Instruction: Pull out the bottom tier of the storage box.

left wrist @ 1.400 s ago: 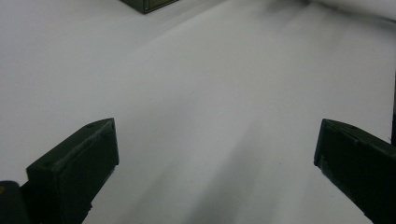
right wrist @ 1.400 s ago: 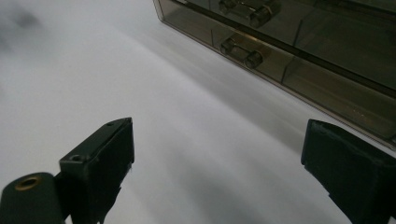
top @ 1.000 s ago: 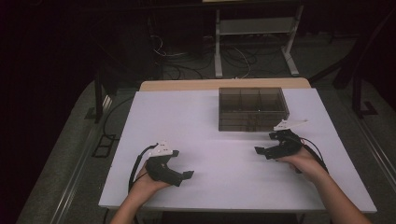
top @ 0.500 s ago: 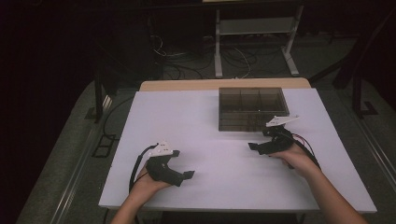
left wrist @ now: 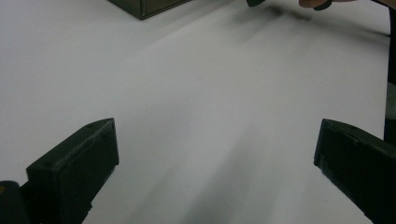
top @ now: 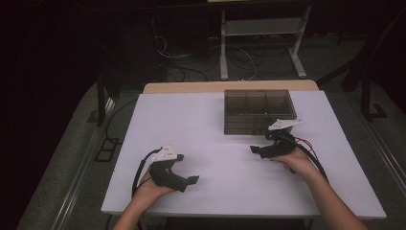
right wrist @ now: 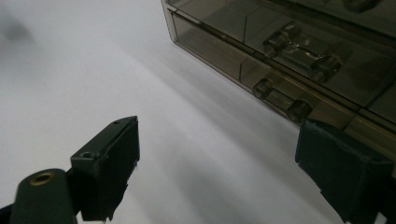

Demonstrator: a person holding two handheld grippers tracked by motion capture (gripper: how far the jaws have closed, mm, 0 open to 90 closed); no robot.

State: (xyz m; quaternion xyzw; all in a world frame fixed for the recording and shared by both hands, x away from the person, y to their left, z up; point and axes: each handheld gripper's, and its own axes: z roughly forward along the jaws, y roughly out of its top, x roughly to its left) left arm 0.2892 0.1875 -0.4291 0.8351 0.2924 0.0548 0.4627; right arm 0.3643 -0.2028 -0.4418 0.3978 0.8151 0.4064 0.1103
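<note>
The right hand-held gripper (top: pixel 261 150) is hovering just beside the near wall of the smoky, translucent plastic compartment box (top: pixel 258 111), jaws spread wide and grasping nothing. The left hand-held gripper (top: pixel 184 181) is resting released on the white tabletop (top: pixel 210 129), well apart from the box. Risk: one jaw is nearly touching the box's latches (right wrist: pixel 280 99), so a careless push could be shoving the light box away. Its compartments are looking empty, though the tinted lid is obscuring them.
</note>
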